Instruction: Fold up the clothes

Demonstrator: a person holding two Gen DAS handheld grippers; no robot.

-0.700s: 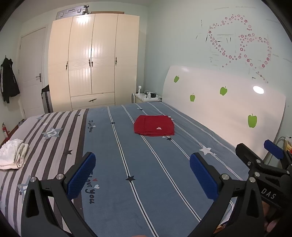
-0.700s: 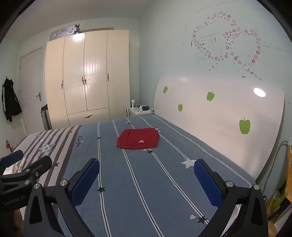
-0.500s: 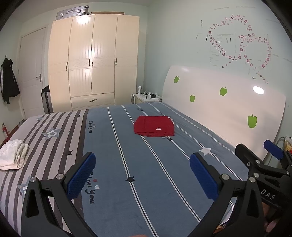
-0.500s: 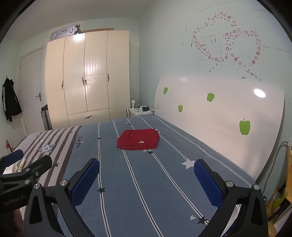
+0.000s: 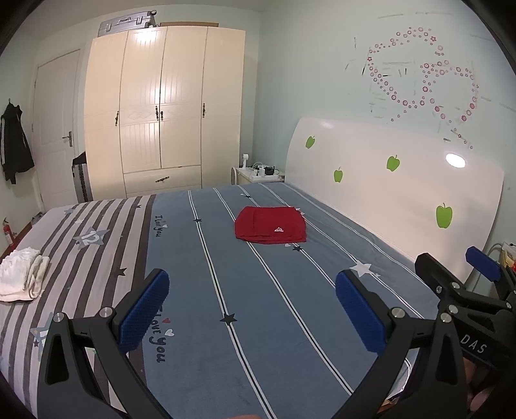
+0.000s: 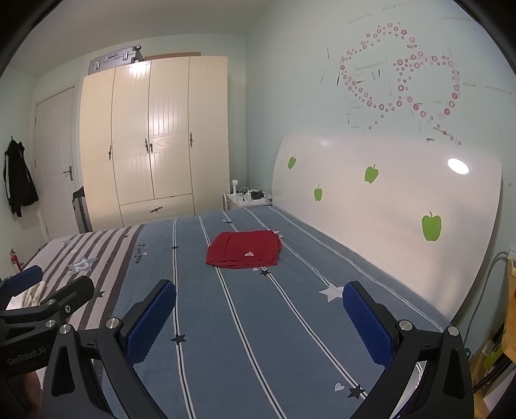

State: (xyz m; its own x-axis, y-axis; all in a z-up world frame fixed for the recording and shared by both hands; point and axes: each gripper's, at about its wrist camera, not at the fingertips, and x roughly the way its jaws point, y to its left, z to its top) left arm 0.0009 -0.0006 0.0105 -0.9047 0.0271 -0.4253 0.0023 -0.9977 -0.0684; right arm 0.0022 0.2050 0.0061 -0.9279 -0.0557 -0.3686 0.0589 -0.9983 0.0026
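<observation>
1. Hanging on the wall far off to the left of the left gripper (image 5: 251,309) is a dark jacket (image 5: 14,143), with a white door (image 5: 56,129) just beside it.
2. Lying on the striped grey part of the bed (image 5: 96,258), left of the left gripper's left finger, is a bundle of white clothes (image 5: 22,278).
3. Standing well ahead of both grippers is a cream wardrobe (image 5: 164,109), carrying a silver suitcase (image 5: 127,23) on top.
4. Resting flat on the blue sheet, well ahead of the left gripper and slightly right of its middle, is the folded red garment (image 5: 271,225); nothing is touching it.
5. Both claws are hovering over the bed with jaws spread wide and nothing between the blue pads; the right gripper (image 6: 259,317) is sitting beside the left.
6. Running along the right of both grippers is the white headboard (image 6: 387,206) with green apple stickers, and a small nightstand (image 6: 246,196) is standing at its far end.
</observation>
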